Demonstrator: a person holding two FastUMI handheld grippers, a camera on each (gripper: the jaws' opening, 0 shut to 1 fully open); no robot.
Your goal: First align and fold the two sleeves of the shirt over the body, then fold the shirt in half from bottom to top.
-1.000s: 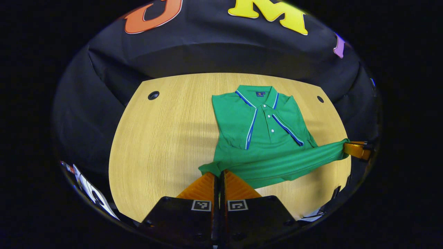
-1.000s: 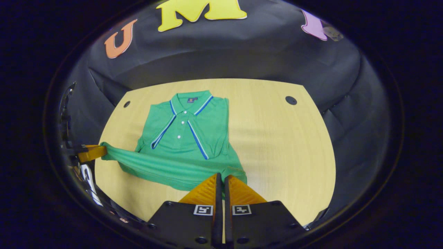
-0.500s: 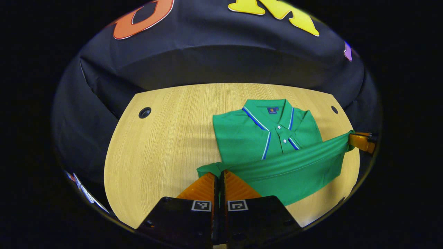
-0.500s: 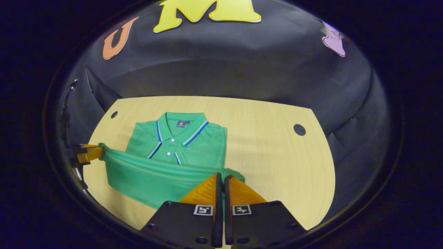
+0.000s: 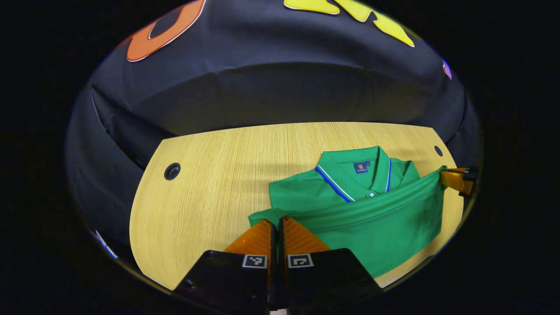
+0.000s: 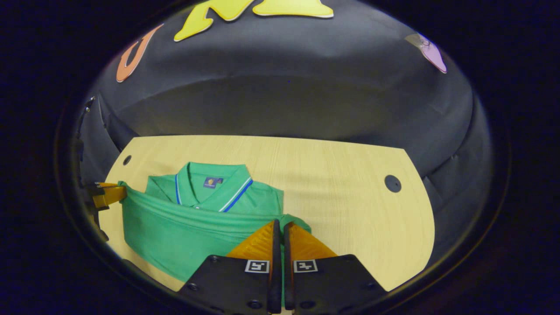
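A green polo shirt (image 5: 372, 218) (image 6: 183, 227) with blue and white trim lies on the wooden table (image 5: 210, 183), sleeves folded over the body. Its bottom hem is lifted and stretched taut between both grippers, hanging over the lower body up to just below the collar (image 5: 354, 168). My left gripper (image 5: 277, 221) is shut on the hem's left corner. My right gripper (image 6: 280, 224) is shut on the hem's right corner. The right gripper (image 5: 455, 180) also appears at the far right of the left gripper view, and the left gripper (image 6: 107, 194) at the far left of the right gripper view.
The table (image 6: 332, 183) has a round cable hole near each far corner (image 5: 172, 171) (image 6: 392, 183). Bare wood stretches left of the shirt in the left gripper view and right of it in the right gripper view. Black cloth walls close in behind the table.
Both grippers have carried the hem away from the near edge toward the collar. The lifted fold now covers the placket and buttons, which were in sight a second ago.
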